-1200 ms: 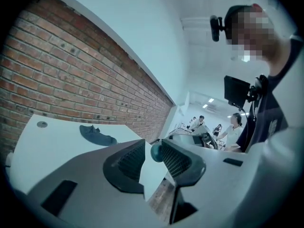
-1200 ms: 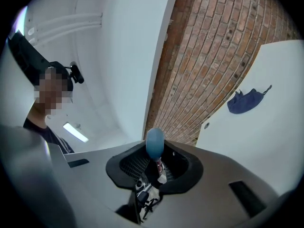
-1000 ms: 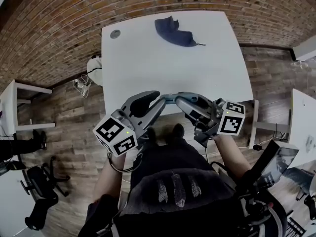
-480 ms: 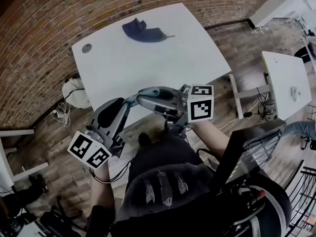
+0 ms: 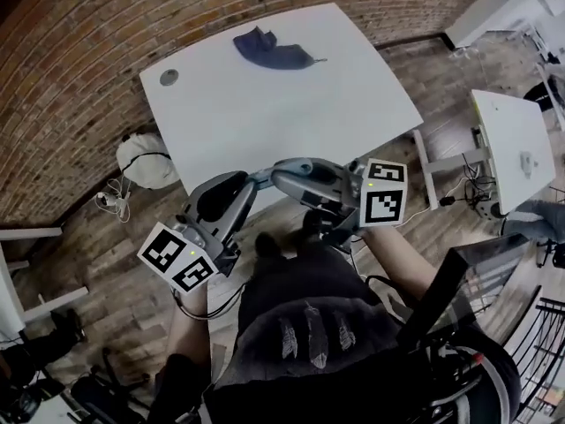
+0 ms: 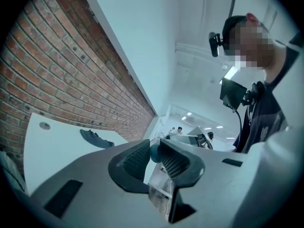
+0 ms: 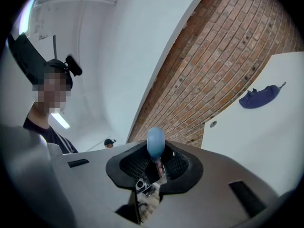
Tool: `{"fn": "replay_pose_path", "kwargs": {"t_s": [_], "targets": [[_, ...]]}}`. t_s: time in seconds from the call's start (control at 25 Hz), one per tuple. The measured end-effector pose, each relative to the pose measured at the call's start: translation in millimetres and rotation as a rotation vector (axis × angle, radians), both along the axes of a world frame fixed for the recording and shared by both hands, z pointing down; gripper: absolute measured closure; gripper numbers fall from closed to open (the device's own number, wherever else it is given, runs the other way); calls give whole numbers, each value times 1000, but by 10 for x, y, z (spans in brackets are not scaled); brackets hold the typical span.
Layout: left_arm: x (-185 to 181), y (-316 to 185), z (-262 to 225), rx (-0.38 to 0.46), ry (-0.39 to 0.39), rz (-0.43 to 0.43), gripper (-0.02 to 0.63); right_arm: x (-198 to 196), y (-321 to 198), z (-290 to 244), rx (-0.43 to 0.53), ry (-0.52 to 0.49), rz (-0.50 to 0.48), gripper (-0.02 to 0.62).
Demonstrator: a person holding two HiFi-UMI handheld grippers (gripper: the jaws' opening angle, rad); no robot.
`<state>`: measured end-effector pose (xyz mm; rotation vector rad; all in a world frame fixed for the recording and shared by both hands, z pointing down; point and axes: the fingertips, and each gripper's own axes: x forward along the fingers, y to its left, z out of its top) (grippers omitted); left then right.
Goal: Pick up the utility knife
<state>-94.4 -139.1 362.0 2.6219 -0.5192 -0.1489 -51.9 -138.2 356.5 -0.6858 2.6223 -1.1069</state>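
Pale blue plastic, rounded at the end, is all the knife (image 7: 156, 144) shows in the right gripper view, where it stands up between the ribbed pads. It hangs in the air over the table's (image 5: 291, 113) near edge, off the surface, bridging the two grippers that meet nose to nose there. The right gripper (image 7: 154, 165) is clamped on one end of it. The left gripper (image 6: 154, 158) is clamped on the other, where a rounded blue-green bit sits pinched between its pads.

My reading is that the two grips keep a slim, smooth tool from swivelling, or pass it from one hand to the other. Either way the lift looks done.

From the head view the knife is a short blue-grey bar between the dark fingers, narrow and plain. I cannot make out a blade or a slider, nor whether the blade is drawn in. Well apart from it, near the table's far edge, lies a crumpled dark blue cloth (image 5: 272, 51).
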Motion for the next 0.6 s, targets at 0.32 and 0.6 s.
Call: {"fn": "replay_pose_path", "kwargs": {"t_s": [0.32,0.6], "targets": [[13,34,-6,-17,13,25,548,68,18,55,-22,-40,24,523],[74,81,4,-54,16,28,548,129,52,42,-12,-87,-6,525]]}}
